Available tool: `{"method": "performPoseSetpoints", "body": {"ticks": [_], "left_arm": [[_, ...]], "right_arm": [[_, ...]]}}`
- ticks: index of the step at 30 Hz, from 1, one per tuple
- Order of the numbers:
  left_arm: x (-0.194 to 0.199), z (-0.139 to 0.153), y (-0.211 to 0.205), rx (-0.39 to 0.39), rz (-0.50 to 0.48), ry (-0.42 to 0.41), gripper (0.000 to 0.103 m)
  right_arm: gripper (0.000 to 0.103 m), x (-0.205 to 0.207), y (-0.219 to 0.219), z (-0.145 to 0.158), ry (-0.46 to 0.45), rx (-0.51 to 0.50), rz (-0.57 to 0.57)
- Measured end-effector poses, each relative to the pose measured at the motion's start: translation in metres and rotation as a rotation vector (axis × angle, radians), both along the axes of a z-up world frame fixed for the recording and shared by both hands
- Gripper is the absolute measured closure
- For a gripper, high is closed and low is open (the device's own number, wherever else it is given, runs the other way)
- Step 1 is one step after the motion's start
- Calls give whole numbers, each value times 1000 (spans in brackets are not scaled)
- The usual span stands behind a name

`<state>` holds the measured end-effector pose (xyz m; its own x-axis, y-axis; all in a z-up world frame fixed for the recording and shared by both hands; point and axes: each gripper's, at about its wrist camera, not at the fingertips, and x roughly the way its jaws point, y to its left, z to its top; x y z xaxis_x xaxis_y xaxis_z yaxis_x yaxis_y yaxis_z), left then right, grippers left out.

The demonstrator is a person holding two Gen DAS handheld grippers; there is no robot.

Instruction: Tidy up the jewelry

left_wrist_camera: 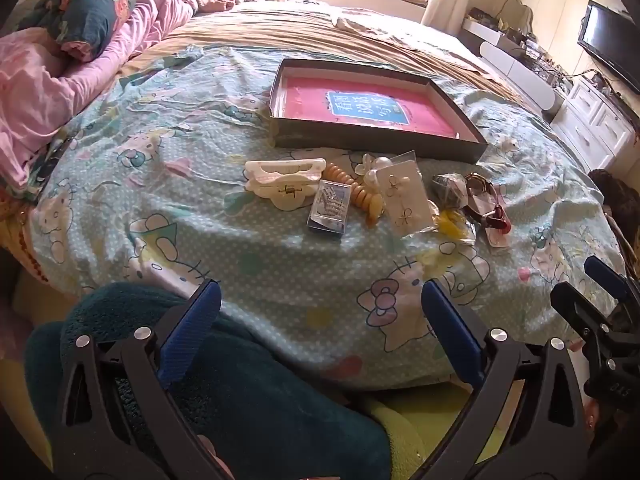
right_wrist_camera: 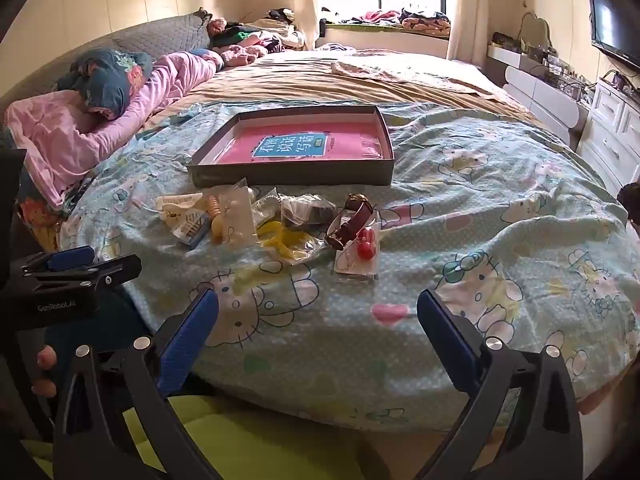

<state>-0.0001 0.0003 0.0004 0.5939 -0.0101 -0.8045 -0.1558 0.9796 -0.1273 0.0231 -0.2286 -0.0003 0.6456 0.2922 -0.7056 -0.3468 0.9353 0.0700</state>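
A shallow dark box with a pink book in its bottom lies on the bed. In front of it sits a row of jewelry: a white claw clip, a clear case with a sparkly piece, an amber spiral tie, a bagged earring card, a yellow piece, a brown-strap watch and red earrings on a card. My left gripper and right gripper hang open near the bed's front edge, short of the items, with nothing between their fingers.
A cartoon-cat printed sheet covers the bed. Pink bedding and a dark floral pillow lie at the left. White drawers and a TV stand at the right. A teal fleece and yellow-green fabric lie below the grippers.
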Motion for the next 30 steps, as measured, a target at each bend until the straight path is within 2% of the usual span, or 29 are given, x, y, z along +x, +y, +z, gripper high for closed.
{"method": "performPoseSetpoints", "body": {"ticks": [14,30], "left_arm": [[-2,12,1,15,-6,-17,9],[-6,13,-2,17,-9,-35,9]], "right_arm": [[4,-3,3,1,-7,-6,4],[4,-8,7,2,-8,-5,5]]}}
